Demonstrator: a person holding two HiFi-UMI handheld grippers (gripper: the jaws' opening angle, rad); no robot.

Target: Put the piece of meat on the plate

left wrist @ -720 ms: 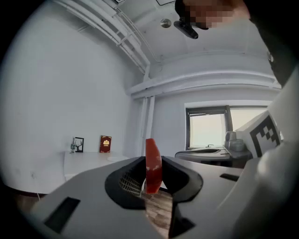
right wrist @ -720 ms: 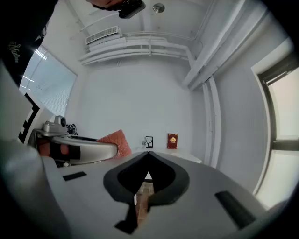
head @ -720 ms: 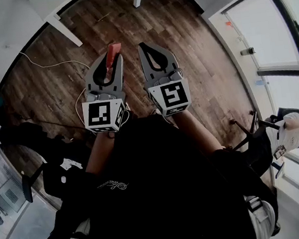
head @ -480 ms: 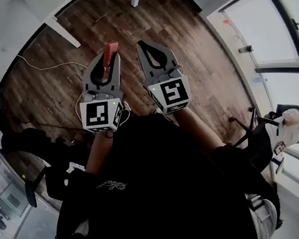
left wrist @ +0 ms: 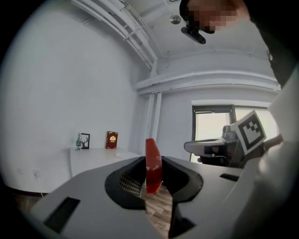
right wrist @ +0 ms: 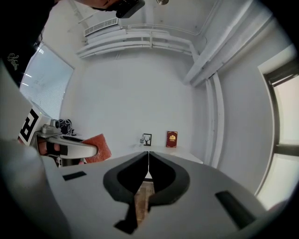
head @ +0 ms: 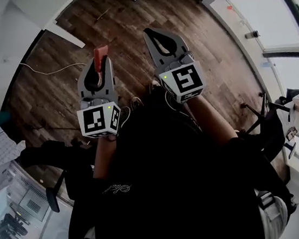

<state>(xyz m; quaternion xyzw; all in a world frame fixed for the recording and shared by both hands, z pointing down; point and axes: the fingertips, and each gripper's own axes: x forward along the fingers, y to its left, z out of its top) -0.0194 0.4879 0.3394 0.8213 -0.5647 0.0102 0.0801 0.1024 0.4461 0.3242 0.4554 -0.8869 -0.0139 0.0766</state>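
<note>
Red piece of meat [left wrist: 153, 164] stands edge-on, clamped in the left tool [head: 99, 68] and held above wooden floor [head: 125, 15]. Right tool [right wrist: 148, 158] is closed, empty. Step: carrying. The next move likely calls for reaching the far white desk [left wrist: 93, 156]; no plate is discernible.

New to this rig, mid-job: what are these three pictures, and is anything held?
No robot arm: a person holds a two-jaw gripper in each hand. The head view looks down on both over a wooden floor. The other two cameras ride on the grippers, looking along their jaws. The left gripper is shut on the red piece of meat, standing upright. The right gripper is shut, empty. Ahead stands a white table with a red book; I can make out no plate.
</note>
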